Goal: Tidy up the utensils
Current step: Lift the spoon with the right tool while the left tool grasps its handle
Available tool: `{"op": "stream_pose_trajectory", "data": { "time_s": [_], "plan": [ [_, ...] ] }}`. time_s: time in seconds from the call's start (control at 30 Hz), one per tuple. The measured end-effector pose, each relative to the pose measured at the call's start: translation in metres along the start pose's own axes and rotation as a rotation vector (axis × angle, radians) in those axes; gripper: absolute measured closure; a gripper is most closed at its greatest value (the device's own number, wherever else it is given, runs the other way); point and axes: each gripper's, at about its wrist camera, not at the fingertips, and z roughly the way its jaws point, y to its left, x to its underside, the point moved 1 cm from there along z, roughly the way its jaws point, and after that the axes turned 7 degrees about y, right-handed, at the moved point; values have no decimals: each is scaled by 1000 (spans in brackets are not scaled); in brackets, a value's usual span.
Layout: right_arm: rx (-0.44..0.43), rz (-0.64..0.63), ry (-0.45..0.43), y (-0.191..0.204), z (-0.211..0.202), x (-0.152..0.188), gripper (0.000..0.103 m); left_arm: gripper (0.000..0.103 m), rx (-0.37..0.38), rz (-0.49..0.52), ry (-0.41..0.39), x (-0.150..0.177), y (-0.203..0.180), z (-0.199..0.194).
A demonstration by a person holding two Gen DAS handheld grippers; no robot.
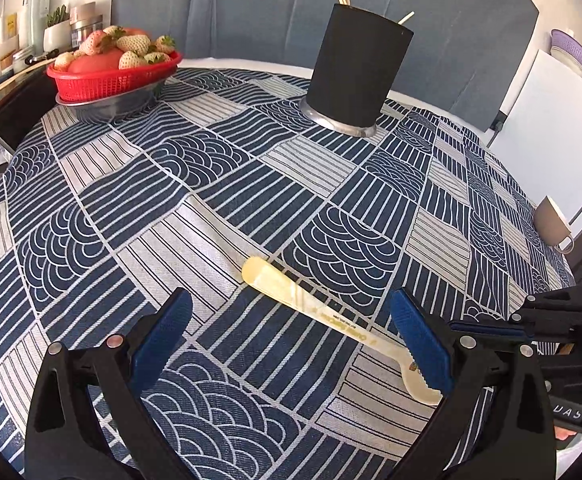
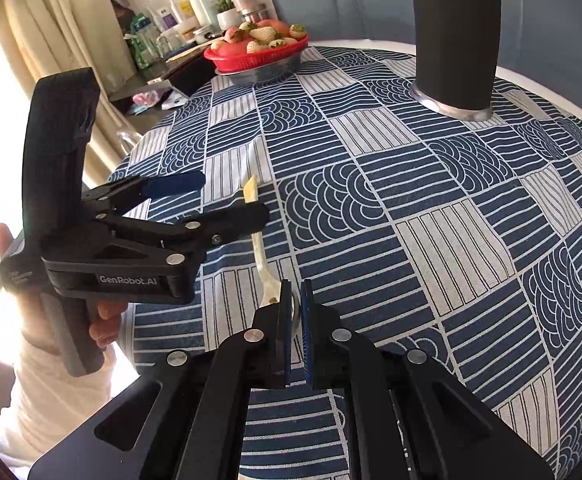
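A cream plastic spoon [image 1: 311,304] lies across the patterned tablecloth; it also shows in the right wrist view [image 2: 259,252]. My left gripper [image 1: 291,328] is open, its blue pads on either side of the spoon's handle; it also shows in the right wrist view [image 2: 227,196]. My right gripper [image 2: 296,292] is shut on the spoon's bowl end and appears at the right edge of the left wrist view [image 1: 491,326]. A black utensil holder [image 1: 357,68] with chopsticks in it stands at the far side of the table, also in the right wrist view [image 2: 457,44].
A red basket of strawberries [image 1: 111,68] sits on a metal bowl at the far left, also in the right wrist view [image 2: 257,54]. A beige mug [image 1: 553,224] stands near the table's right edge. A cluttered shelf [image 1: 19,32] is behind the basket.
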Motion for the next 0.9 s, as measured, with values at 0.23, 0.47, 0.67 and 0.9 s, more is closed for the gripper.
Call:
{"op": "stream_pose_trajectory", "data": {
  "time_s": [0.23,0.47,0.67,0.9],
  "plan": [
    [-9,-20,-22,3,1,2,98,25,8,-39,52,-5,-3,9],
    [2,-42,-51,7,-2,3,97,74,75,-63,91,-11,-1,12],
    [16,-43,-50,3,0,2,98,100,48,-45,49,-19,-6,-2],
    [-1,-38,-54,-1,-2,6,99,56,118,-131,49,-20,3,-1]
  ]
}}
